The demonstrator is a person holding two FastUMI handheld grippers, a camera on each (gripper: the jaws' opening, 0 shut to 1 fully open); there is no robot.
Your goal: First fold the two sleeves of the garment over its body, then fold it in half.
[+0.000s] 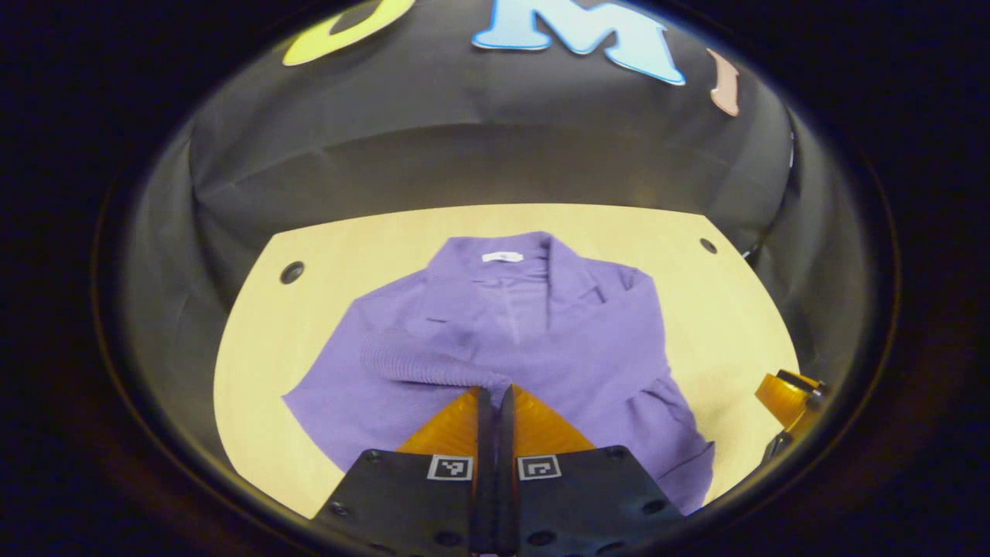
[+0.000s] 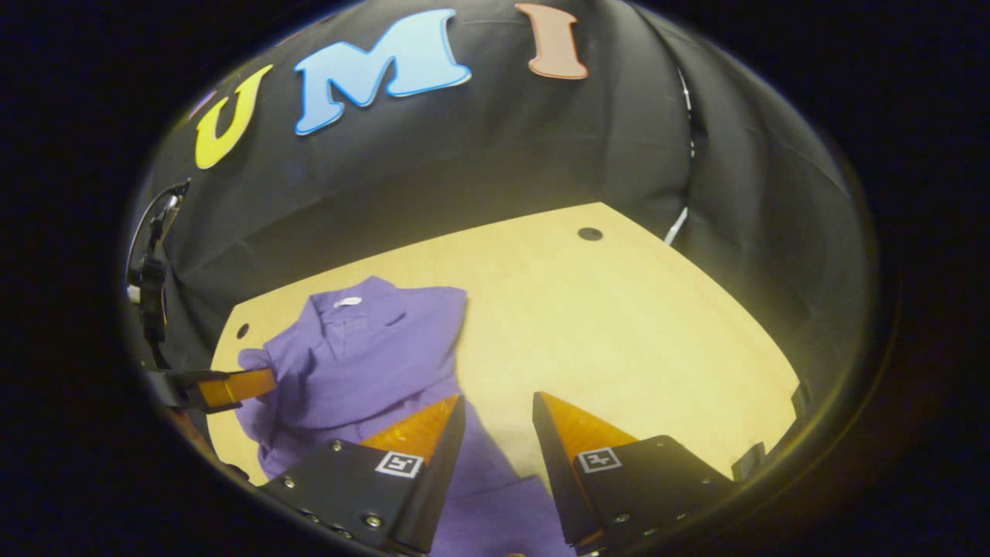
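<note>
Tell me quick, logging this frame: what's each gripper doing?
Left gripper: shut on the sleeve.
Right gripper: open, holding nothing.

On my left gripper I saw two flat black plates with dark screws along their edges, and each plate carried a small square black-and-white marker near its inner corner. The two wedge-shaped fingers tapered to points and had ribbed faces. My right gripper was built the same way: black plates dotted with small silver screws, one square marker on each, and pointed wedge fingers. In the right gripper view, the left gripper's side showed a black body, with thin dark cables looping up behind it.
</note>
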